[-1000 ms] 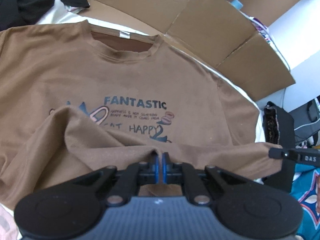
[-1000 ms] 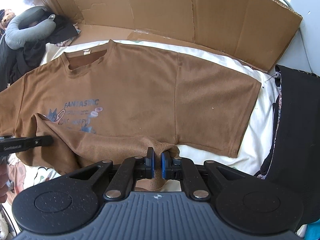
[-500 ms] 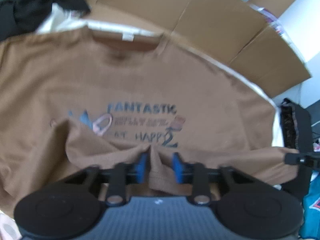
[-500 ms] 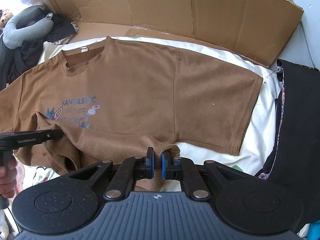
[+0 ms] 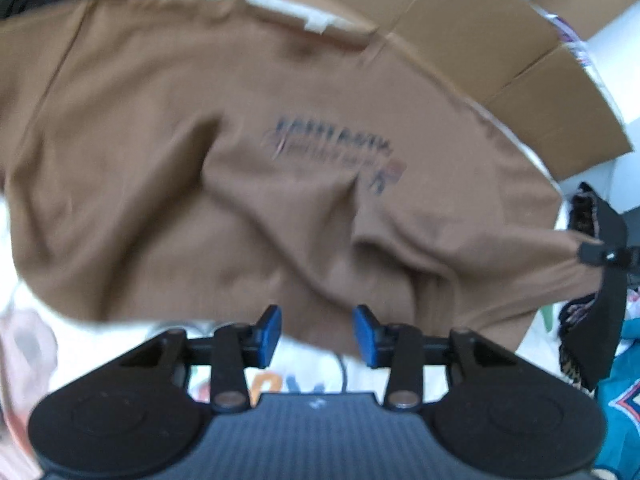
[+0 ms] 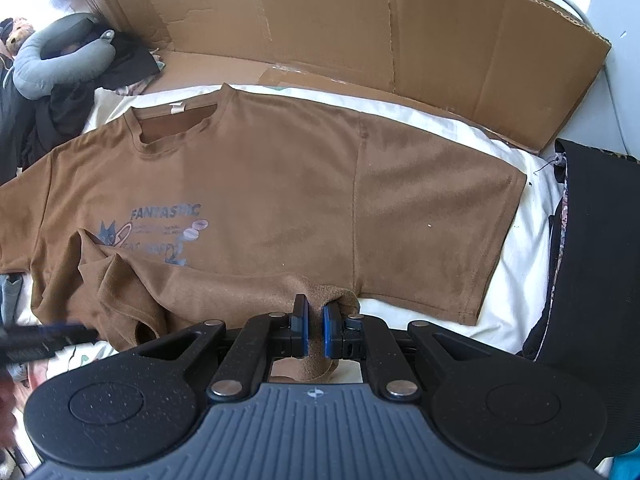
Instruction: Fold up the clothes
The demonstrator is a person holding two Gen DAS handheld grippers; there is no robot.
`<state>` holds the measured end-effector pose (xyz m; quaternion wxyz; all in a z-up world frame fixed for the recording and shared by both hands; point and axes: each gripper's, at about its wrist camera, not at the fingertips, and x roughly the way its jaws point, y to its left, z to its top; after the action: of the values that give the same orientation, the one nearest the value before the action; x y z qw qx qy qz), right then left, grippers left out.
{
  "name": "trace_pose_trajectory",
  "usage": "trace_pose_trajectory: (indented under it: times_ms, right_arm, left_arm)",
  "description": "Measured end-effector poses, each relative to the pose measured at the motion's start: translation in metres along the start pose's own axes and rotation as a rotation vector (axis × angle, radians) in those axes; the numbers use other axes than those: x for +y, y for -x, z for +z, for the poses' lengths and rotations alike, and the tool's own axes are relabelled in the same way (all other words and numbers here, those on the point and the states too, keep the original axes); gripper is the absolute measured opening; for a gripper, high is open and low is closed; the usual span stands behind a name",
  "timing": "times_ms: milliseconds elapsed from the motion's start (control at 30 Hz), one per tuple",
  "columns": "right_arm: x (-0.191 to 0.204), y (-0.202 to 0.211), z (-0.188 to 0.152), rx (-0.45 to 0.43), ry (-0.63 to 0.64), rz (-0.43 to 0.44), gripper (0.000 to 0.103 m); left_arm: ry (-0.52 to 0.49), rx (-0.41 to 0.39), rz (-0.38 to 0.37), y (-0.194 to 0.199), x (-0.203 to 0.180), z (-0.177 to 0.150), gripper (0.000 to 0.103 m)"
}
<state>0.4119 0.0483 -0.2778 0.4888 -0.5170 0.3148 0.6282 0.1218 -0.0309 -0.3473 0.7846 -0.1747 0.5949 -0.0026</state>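
Your right gripper [image 6: 316, 330] pinches the soft, limp shirt's [image 6: 280, 184] hem on the bed [image 6: 532, 184], your left gripper [image 5: 316, 334] spread and empty: retake the slumped hem corner.

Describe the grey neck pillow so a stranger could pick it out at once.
Start at the cardboard wall behind the brown T-shirt and follow it to its left end. There the neck pillow lies on dark clothes: the only grey, padded, U-shaped thing among flat fabrics.

Bright daylight, left view motion-blurred, fisheye-warped
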Motion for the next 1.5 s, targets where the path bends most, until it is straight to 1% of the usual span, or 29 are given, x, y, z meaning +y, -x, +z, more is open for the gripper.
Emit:
trace_pose_trajectory:
  times_ms: [67, 167, 333, 367, 400, 467, 600, 700, 767, 833, 900, 933, 967, 1000, 1033, 1067, 1133, 1233, 1367, 1500]
  right_arm:
    - [0.0, 0.0, 0.0, 0.0, -0.003, -0.002, 0.006]
    - [-0.002, 0.002, 0.001, -0.004, -0.021, -0.006, 0.006]
    - [-0.005, 0.001, 0.003, -0.005, -0.033, -0.011, 0.006]
    - [-0.006, 0.001, 0.002, -0.002, -0.033, -0.013, 0.006]
    - [-0.006, 0.0, 0.002, 0.001, -0.032, -0.016, 0.006]
    - [-0.007, -0.001, 0.002, 0.0, -0.034, -0.022, 0.006]
    - [-0.009, -0.001, 0.002, 0.003, -0.04, -0.032, 0.006]
    - [-0.008, -0.003, 0.002, 0.011, -0.035, -0.041, 0.006]
    - [-0.006, -0.003, 0.003, 0.014, -0.032, -0.047, 0.006]
    - [-0.005, -0.001, 0.003, 0.012, -0.032, -0.051, 0.006]
    - [-0.003, 0.001, 0.004, 0.011, -0.032, -0.054, 0.006]
    - [-0.003, 0.002, 0.003, 0.011, -0.034, -0.055, 0.006]
    - [-0.003, 0.003, 0.003, 0.013, -0.03, -0.061, 0.006]
    - [-0.003, 0.004, 0.003, 0.016, -0.023, -0.069, 0.006]
    - [-0.003, 0.005, 0.003, 0.019, -0.016, -0.077, 0.006]
    - [-0.002, 0.007, 0.003, 0.021, -0.011, -0.081, 0.006]
    - [-0.002, 0.015, 0.003, 0.014, -0.015, -0.075, 0.006]
    - [-0.002, 0.025, 0.001, 0.019, -0.012, -0.066, 0.006]
    - [-0.005, 0.036, -0.005, 0.062, -0.024, -0.048, 0.006]
    - [-0.011, 0.049, -0.019, 0.121, -0.048, -0.046, 0.006]
  left_arm:
    - [0.038, 0.018, -0.002, -0.01, 0.004, -0.007, 0.042]
    - [0.059, 0.046, -0.003, -0.026, 0.003, -0.011, 0.043]
    - [0.138, 0.081, -0.042, -0.04, 0.0, -0.014, 0.046]
    - [0.13, 0.084, -0.042, -0.041, -0.003, -0.015, 0.05]
    - [0.121, 0.086, -0.042, -0.042, -0.006, -0.016, 0.051]
    - [0.074, 0.086, -0.031, -0.044, -0.013, -0.019, 0.051]
    - [0.083, 0.081, -0.005, -0.052, -0.018, -0.019, 0.051]
    - [0.071, 0.074, 0.011, -0.056, -0.024, -0.014, 0.055]
    - [0.048, 0.073, 0.041, -0.059, -0.033, -0.011, 0.056]
    - [-0.002, 0.083, 0.093, -0.062, -0.046, -0.01, 0.056]
    - [-0.049, 0.1, 0.147, -0.065, -0.057, -0.009, 0.054]
    - [-0.073, 0.105, 0.176, -0.066, -0.063, -0.009, 0.049]
    - [-0.106, 0.107, 0.194, -0.066, -0.065, -0.008, 0.039]
    - [-0.109, 0.107, 0.203, -0.065, -0.065, -0.008, 0.032]
    - [-0.107, 0.107, 0.201, -0.062, -0.064, -0.008, 0.014]
    - [-0.105, 0.109, 0.179, -0.059, -0.06, -0.007, 0.006]
    - [-0.084, 0.107, 0.148, -0.048, -0.052, -0.007, 0.005]
    - [-0.115, 0.086, 0.145, -0.025, -0.046, -0.011, 0.004]
    - [-0.149, 0.07, 0.135, 0.011, -0.034, -0.017, 0.004]
    - [-0.154, 0.09, 0.105, 0.046, -0.02, -0.018, 0.004]
